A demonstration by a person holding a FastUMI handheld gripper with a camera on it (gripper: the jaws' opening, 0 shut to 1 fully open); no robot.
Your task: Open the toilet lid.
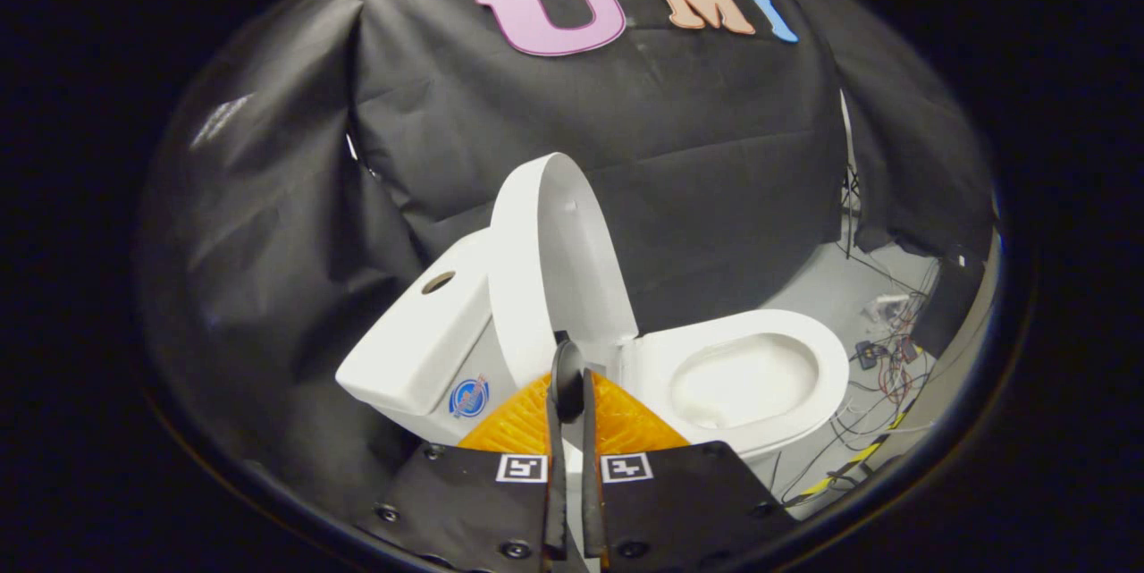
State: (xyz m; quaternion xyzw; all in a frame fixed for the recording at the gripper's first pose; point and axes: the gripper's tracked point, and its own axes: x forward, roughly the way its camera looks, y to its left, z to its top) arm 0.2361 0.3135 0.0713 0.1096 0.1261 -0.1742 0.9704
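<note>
One upright lid [559, 260], closed gripper [569, 394] before it.

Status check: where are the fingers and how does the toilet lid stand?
Gripper fingers closed together, holding nothing. White plastic toilet lid raised upright, just ahead of the fingers, near the white tank. Bowl open.

Raised lid [554, 260] just ahead of closed fingers [556, 430].

A recording booth or lab rather than a bathroom, black cloth walls [715, 153] draped around a lone white toilet [751, 376], loose cables and electronics [880, 358] strewn on the bare floor [831, 287]
</note>
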